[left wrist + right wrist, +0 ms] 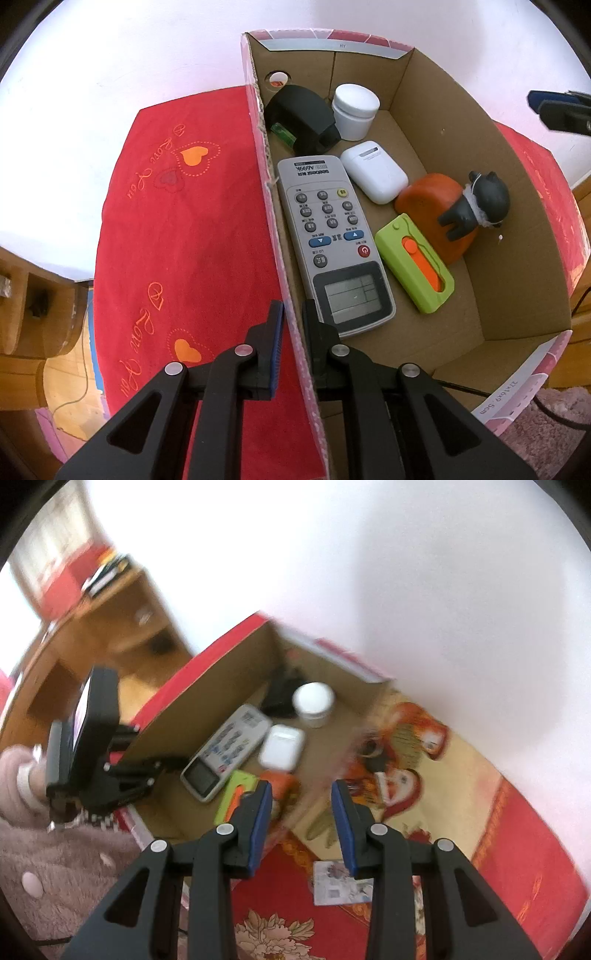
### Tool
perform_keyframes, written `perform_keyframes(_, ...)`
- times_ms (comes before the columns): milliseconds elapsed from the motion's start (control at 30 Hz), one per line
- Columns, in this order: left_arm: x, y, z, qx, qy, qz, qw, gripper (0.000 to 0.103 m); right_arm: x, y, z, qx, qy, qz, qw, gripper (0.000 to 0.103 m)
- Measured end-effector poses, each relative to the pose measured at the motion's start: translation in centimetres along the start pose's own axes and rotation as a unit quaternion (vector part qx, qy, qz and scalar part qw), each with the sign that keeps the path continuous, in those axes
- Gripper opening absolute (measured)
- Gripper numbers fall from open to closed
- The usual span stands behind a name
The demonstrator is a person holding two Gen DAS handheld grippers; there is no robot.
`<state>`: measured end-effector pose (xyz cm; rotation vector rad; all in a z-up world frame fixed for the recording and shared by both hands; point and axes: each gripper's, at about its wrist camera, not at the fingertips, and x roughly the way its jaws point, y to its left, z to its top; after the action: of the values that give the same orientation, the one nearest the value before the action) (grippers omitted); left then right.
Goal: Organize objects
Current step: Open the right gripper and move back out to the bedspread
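Left wrist view: our left gripper has its jaws pinching the left wall of the cardboard box, one finger outside over the red cloth, one inside. Box sits on the cloth-covered counter. Inside, sharp here: grey remote along the left wall, green-and-orange cutter just beside it, white earbud case, white jar, black dispenser in the far corner, orange block with a dark figurine on it.

Right wrist view is motion-blurred. It shows what the left doesn't: our right gripper with jaws spread, holding nothing, above the box's near right edge; the left gripper from outside, clamped on the box wall; a small printed card on the patterned cloth right of the box. Figurine isn't legible here.
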<state>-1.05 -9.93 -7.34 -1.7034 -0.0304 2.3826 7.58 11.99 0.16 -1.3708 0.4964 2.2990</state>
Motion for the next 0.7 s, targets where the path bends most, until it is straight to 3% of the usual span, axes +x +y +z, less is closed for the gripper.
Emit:
perform_keyframes(133, 0.1, 0.0, 0.1, 0.000, 0.000, 0.000, 1.0000, 0.010, -0.7, -2.7, -1.6, 0.071, -0.017, -0.015, 0.997, 0.035)
perform_keyframes(333, 0.3, 0.1, 0.2, 0.001, 0.001, 0.001, 1.0000, 0.010, -0.1, -4.7, -4.1, 0.137, -0.009, -0.044, 0.990, 0.036)
perform_keyframes(367, 0.3, 0.2, 0.2, 0.001, 0.002, 0.001, 1.0000, 0.010, 0.2, -4.9, -4.6, 0.267, -0.028, -0.093, 0.959, 0.036)
perform_keyframes(700, 0.5, 0.0, 0.5, 0.006, 0.005, 0.005, 1.0000, 0.010, 2.2, -6.4, -10.0, 0.350, -0.005, -0.113, 0.930, 0.042)
